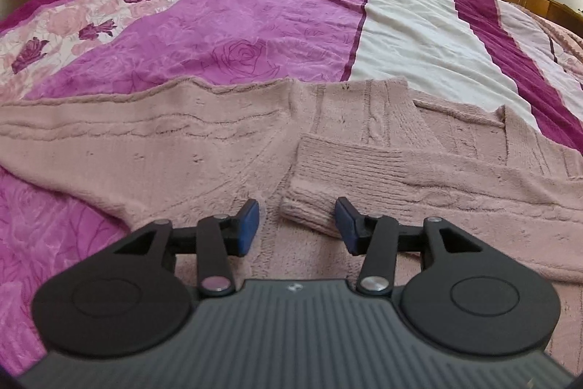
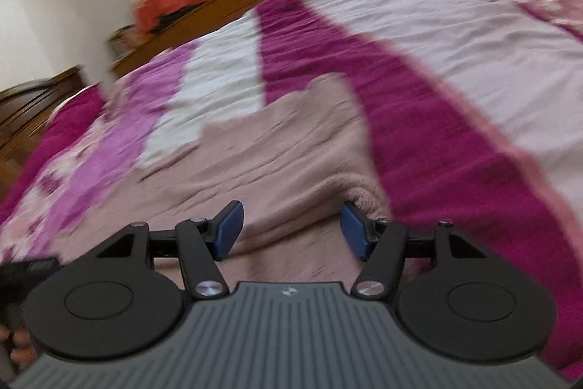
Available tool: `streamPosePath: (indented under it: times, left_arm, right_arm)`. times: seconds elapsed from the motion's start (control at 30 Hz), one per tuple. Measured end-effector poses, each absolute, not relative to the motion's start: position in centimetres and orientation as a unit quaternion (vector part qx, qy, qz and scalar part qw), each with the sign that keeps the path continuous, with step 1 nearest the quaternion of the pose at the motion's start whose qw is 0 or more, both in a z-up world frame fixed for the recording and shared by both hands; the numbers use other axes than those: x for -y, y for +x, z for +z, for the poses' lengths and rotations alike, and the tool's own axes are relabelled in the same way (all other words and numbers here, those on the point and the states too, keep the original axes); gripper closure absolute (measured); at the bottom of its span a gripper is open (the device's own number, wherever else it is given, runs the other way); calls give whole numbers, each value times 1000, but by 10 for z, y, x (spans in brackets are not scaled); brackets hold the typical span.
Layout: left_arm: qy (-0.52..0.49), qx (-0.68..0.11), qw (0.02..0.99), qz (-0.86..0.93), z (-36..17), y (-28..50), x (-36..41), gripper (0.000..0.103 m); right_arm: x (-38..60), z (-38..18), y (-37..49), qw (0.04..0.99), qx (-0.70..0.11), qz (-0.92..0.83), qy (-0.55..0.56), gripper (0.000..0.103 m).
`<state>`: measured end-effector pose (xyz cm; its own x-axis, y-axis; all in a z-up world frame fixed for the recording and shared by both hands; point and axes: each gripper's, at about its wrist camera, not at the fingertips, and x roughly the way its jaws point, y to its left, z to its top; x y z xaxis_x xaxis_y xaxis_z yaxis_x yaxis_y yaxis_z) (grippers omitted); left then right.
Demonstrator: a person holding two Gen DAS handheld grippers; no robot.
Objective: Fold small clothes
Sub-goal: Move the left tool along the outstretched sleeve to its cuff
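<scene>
Pink sweater long axis left-right w/ cuff near; both grippers spread

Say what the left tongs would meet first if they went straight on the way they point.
Probably the ribbed cuff of the sweater sleeve, folded across the sweater just ahead of the open left tongs. Depth is uncertain; nothing is between the pads.

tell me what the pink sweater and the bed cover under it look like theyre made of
Pink sweater: looks like soft knitted yarn, wool or acrylic, matte and fuzzy; cable patterns and a ribbed cuff show. Bed cover: seems thin woven fabric, cotton or polyester, slightly sheeny, with printed roses and fine wrinkles.
</scene>
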<state>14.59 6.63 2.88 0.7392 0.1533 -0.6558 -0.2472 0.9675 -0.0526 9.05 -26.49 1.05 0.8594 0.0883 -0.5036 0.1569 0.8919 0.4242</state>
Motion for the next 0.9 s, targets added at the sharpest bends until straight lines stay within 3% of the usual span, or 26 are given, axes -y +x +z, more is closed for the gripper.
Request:
streamPosePath:
  times: [0.33, 0.47, 0.63, 0.9]
  left_arm:
    - [-27, -345, 931, 111, 26, 148, -57, 50]
    - [-17, -348, 931, 114, 25, 149, -57, 43]
    - [-10, -347, 931, 115, 22, 150, -58, 39]
    - [-11, -354, 929, 108, 34, 138, -64, 39]
  right_arm:
    - [244, 23, 68, 959, -234, -32, 158, 36]
    - [236, 28, 78, 969, -219, -20, 113, 35]
    - [237, 6, 98, 957, -267, -22, 116, 35]
    - [238, 1, 92, 957, -261, -4, 129, 28]
